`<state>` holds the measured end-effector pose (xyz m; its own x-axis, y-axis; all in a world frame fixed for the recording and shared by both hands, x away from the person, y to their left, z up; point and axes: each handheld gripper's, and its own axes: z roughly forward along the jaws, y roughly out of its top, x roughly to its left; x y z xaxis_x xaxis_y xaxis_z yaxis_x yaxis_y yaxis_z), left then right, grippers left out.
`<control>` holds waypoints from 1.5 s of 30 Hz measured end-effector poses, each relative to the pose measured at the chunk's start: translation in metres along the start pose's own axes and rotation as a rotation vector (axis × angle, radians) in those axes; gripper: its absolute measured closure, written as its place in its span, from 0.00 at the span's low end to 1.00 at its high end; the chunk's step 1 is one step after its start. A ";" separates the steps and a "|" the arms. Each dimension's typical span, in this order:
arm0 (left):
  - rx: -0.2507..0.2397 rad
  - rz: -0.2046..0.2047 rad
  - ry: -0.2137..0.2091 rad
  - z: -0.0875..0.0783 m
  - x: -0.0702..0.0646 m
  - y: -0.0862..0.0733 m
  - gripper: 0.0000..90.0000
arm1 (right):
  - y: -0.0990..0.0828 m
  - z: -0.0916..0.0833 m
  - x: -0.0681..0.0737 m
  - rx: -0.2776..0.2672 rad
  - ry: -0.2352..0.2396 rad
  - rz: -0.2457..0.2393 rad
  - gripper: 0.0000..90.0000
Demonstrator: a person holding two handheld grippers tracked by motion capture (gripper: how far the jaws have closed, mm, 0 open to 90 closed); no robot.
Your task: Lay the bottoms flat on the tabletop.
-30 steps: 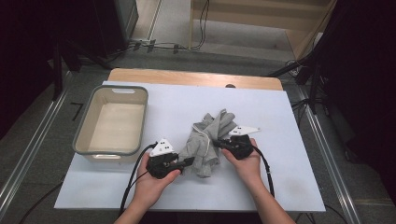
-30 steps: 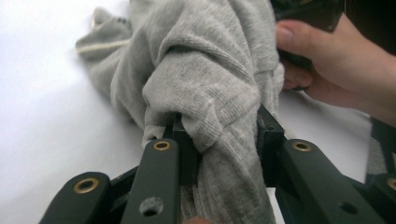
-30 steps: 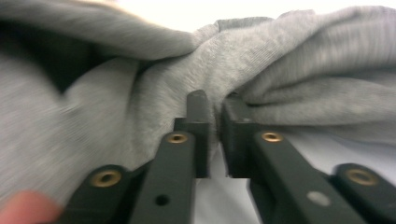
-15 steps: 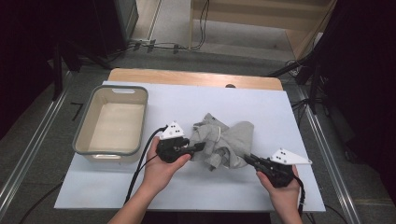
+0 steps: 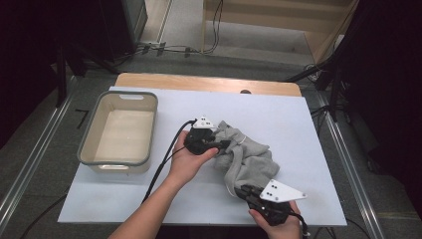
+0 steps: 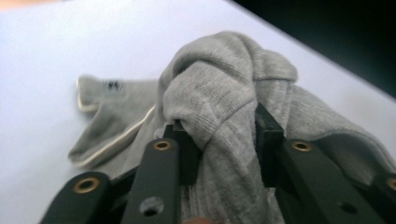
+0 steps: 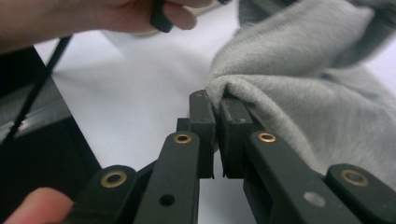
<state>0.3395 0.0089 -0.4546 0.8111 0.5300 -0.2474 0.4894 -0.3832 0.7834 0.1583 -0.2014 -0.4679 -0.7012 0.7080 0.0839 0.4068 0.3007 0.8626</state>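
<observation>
With the left gripper (image 5: 225,145) clamped on a thick fold of the grey garment (image 5: 249,159) and the right gripper (image 5: 243,190) pinching its edge, the spread should proceed evenly, low over the surface (image 5: 298,119), to avoid slippage.

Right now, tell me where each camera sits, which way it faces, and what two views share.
High view: above the near table edge, facing forward and down; both forearms, left hand-held gripper, right hand-held gripper, tub.
Left gripper view: on that gripper, along jaws bunching the grey garment.
Right gripper view: along jaws pinching a garment edge; fingers beyond.
Shared: the garment on the white table.
</observation>
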 end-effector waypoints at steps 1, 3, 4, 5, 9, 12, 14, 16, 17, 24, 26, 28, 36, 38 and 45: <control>0.011 -0.006 0.009 0.001 0.002 -0.002 0.72 | -0.001 0.004 -0.001 0.001 0.010 0.008 0.85; -0.007 -0.017 0.024 -0.002 0.005 -0.005 0.65 | -0.001 0.005 -0.003 -0.019 0.024 0.003 0.62; -0.024 -0.031 0.021 -0.007 0.006 -0.005 0.59 | -0.001 0.002 -0.003 -0.040 0.029 -0.006 0.56; -0.039 -0.041 0.019 -0.012 0.007 -0.005 0.51 | -0.001 -0.002 -0.004 -0.060 0.027 -0.019 0.51; -0.086 -0.034 0.006 -0.037 0.006 -0.002 0.29 | 0.005 -0.022 -0.026 -0.133 -0.032 -0.003 0.42; -0.126 -0.024 0.002 -0.056 0.003 -0.001 0.23 | 0.017 -0.032 -0.048 -0.188 -0.065 0.027 0.40; -0.150 -0.017 -0.012 -0.067 -0.002 -0.001 0.22 | 0.027 -0.032 -0.059 -0.191 -0.100 0.011 0.39; -0.157 0.001 -0.021 -0.074 -0.009 -0.004 0.22 | 0.035 -0.026 -0.071 -0.184 -0.124 0.012 0.39; -0.158 0.008 -0.029 -0.076 -0.013 -0.006 0.22 | 0.038 -0.020 -0.078 -0.169 -0.134 0.010 0.39; -0.104 0.019 -0.064 -0.062 -0.048 -0.038 0.22 | 0.047 0.044 -0.123 0.005 -0.148 0.045 0.33; -0.080 0.019 -0.066 -0.052 -0.060 -0.049 0.25 | 0.048 0.062 -0.136 0.052 -0.153 0.064 0.32; -0.049 0.042 -0.061 -0.041 -0.071 -0.057 0.25 | 0.048 0.078 -0.146 0.094 -0.145 0.089 0.31; -0.004 0.025 0.083 -0.011 -0.081 -0.076 0.27 | 0.058 0.126 -0.172 0.191 -0.149 0.078 0.33; 0.000 0.020 0.104 -0.009 -0.081 -0.078 0.29 | 0.060 0.135 -0.176 0.197 -0.139 0.086 0.33; 0.012 -0.012 0.112 -0.004 -0.075 -0.086 0.64 | 0.052 0.153 -0.180 0.286 -0.125 0.093 0.40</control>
<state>0.2356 0.0051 -0.5012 0.7645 0.6156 -0.1914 0.5034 -0.3845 0.7738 0.3951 -0.2157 -0.5143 -0.5831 0.8086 0.0787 0.6264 0.3858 0.6773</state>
